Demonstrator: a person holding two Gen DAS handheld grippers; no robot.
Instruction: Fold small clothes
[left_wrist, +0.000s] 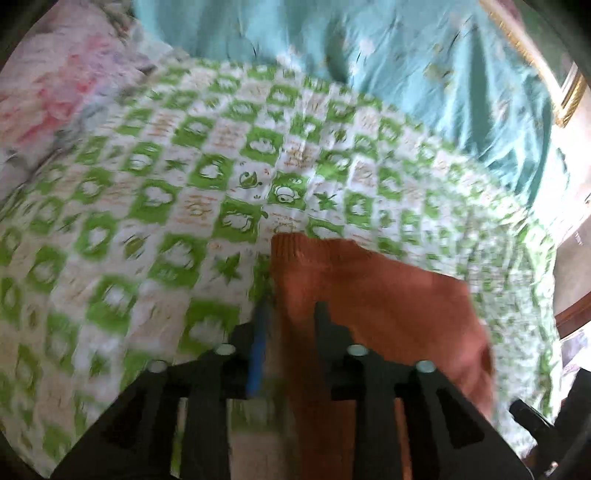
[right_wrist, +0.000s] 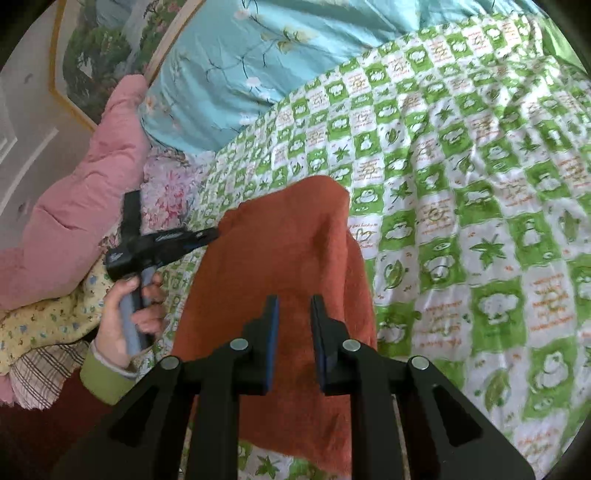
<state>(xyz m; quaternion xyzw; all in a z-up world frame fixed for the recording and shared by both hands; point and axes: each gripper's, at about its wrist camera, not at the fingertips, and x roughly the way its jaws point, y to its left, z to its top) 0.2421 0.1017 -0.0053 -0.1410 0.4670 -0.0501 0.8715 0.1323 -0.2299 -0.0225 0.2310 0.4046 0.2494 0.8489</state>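
Motion blur is spread over the left wrist view, where the left gripper is seen at six o'clock with a rust-orange knit garment passing between its fingers; whether the pads press on the cloth cannot be told from this blurred frame. The garment hangs toward four o'clock, its ribbed edge raised near the centre, over a green-and-white checked bedsheet. A teal floral quilt is seen at twelve o'clock, and a pale pink floral cloth at ten o'clock. In the right wrist view, the right gripper is held at six o'clock with its fingers parted by a narrow gap, above the garment and pinching nothing that can be made out. The garment is draped from its left edge, where the left gripper meets it at nine o'clock, held by a hand with a green cuff. A pink padded quilt lies at nine o'clock, and a framed picture at eleven o'clock.
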